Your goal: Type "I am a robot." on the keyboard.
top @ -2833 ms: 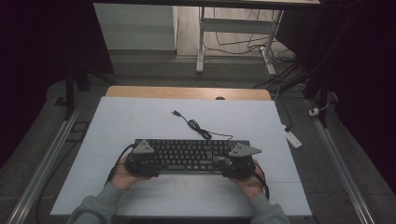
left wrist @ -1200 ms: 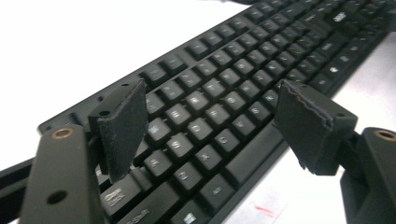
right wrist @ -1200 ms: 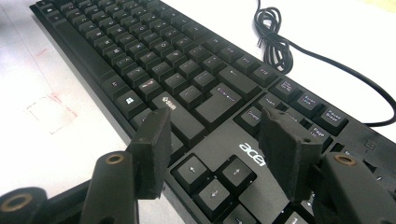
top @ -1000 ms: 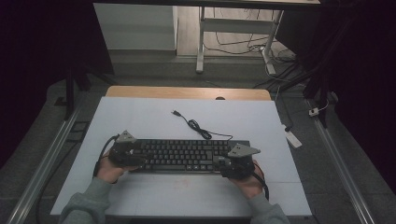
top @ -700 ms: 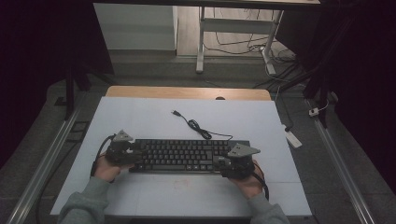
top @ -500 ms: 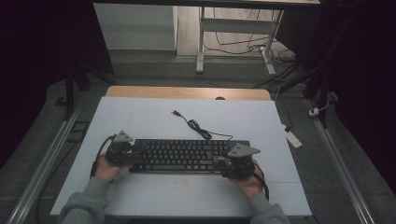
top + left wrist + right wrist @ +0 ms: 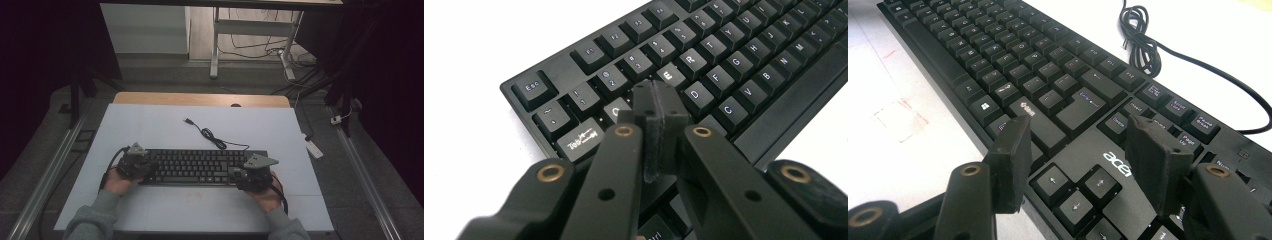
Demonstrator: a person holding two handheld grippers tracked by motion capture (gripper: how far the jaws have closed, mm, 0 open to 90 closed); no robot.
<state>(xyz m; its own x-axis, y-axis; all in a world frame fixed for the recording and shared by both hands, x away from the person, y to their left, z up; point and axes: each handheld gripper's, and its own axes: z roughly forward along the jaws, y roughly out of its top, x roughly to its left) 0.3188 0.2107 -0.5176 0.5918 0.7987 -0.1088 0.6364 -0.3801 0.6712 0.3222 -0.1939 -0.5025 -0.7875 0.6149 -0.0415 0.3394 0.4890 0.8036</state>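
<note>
High view shows the keyboard point(image 7: 200, 166) lying flat near the front edge of the table point(image 7: 150, 125), with its long axis running from your left to your right. Its cable point(image 7: 212, 137) leaves the back edge and curls away from you, so it is not in the way of either hand.

The relation you must watch is at the left end. In the left gripper view, the left gripper point(image 7: 655, 107) has just been closing, and now its two pads stand pressed together with nothing between them. The joined tip sits over the upper letter row, just beside the lit E key point(image 7: 667, 75) and the Q key point(image 7: 614, 111); the Tab key point(image 7: 581, 141) is on the near side of it. I cannot tell whether the tip already touches a key or only hovers above. The keys lie forward and below the tip, so I judge that a short push down along the jaws is what a key press asks for.

The right gripper point(image 7: 1083, 150) is at the other end, in the right gripper view. Its jaws are apart and hold nothing; they stand over the arrow keys point(image 7: 1070, 192) and the front edge. For the letter keys, your left hand is clearly the nearer one.
</note>
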